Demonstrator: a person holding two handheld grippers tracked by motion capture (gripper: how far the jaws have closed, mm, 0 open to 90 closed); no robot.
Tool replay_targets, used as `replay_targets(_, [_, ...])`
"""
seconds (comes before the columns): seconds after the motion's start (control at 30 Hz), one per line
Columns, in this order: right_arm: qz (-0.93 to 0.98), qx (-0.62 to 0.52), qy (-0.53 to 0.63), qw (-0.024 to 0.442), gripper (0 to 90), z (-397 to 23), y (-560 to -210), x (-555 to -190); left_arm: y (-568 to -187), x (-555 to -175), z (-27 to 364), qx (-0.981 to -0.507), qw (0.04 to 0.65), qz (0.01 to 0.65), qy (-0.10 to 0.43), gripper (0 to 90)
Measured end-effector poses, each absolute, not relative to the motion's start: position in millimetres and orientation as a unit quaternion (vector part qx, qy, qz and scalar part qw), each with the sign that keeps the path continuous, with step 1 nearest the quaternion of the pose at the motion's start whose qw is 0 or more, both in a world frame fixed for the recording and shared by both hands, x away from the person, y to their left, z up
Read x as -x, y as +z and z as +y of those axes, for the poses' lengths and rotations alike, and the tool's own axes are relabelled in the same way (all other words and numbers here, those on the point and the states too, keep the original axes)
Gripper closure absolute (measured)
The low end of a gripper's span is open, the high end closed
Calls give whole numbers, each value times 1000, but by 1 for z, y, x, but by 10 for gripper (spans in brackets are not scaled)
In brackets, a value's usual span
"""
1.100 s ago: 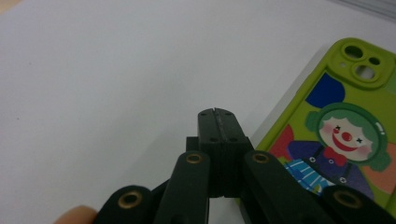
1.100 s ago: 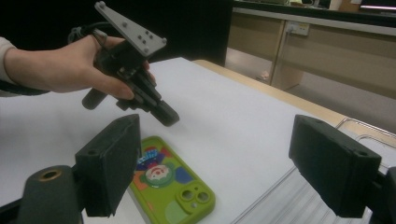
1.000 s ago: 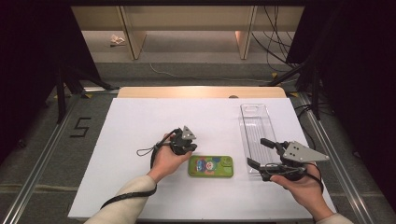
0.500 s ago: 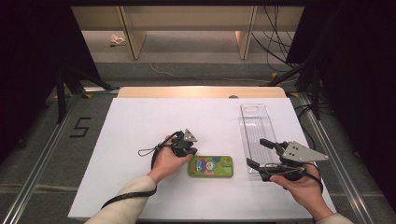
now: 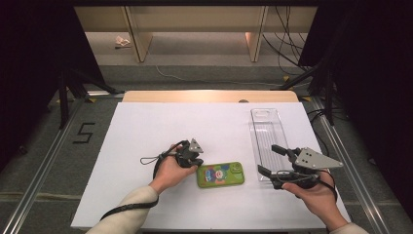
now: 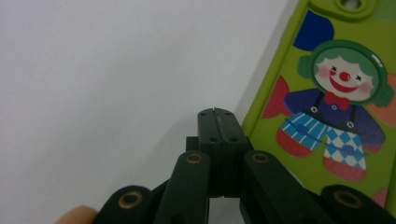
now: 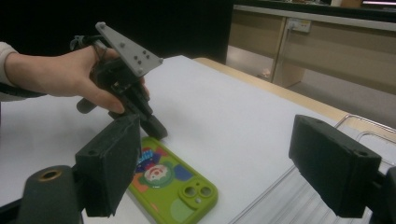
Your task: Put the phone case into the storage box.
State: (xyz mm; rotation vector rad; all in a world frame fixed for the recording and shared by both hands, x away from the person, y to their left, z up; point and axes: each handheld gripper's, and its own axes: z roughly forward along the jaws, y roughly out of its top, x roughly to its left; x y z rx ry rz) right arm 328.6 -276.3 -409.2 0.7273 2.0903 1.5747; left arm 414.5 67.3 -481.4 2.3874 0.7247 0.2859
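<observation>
A green phone case (image 5: 220,174) with a clown picture lies flat on the white table (image 5: 146,131), camera holes toward the right. My left gripper (image 5: 196,165) is shut with nothing in it. Its tip points down at the case's left end. In the left gripper view the closed jaws (image 6: 218,122) sit right beside the case's (image 6: 336,93) long edge; contact cannot be told. My right gripper (image 5: 268,159) hovers open to the right of the case, over the near end of a clear plastic tray (image 5: 267,131). In the right gripper view its wide jaws (image 7: 224,163) frame the case (image 7: 173,184) and the left gripper (image 7: 156,128).
The clear tray (image 7: 289,200) lies lengthwise at the table's right side. A wooden strip (image 5: 209,96) borders the far edge. Dark stands (image 5: 68,83) and cables flank the table, with shelving behind. White tabletop stretches left of and behind the case.
The left gripper has edged slightly down toward the case's left end. The right gripper and the case have stayed put.
</observation>
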Motion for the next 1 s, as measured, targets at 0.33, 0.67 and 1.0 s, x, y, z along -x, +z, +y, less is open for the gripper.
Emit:
replay_targets(0.33, [752,-264,566,212,183,-277,-409,-328,-479,-395,64,-917,293,245,111,900])
replay_targets(0.67, [752,-265,564,212,186,-277,-410,-329,-479,-387,63,-920,290,240,110,900])
replay_targets(1.0, [752,-266,564,212,187,-277,-410,-329,-479,-377,62,-923,288,231,105,900])
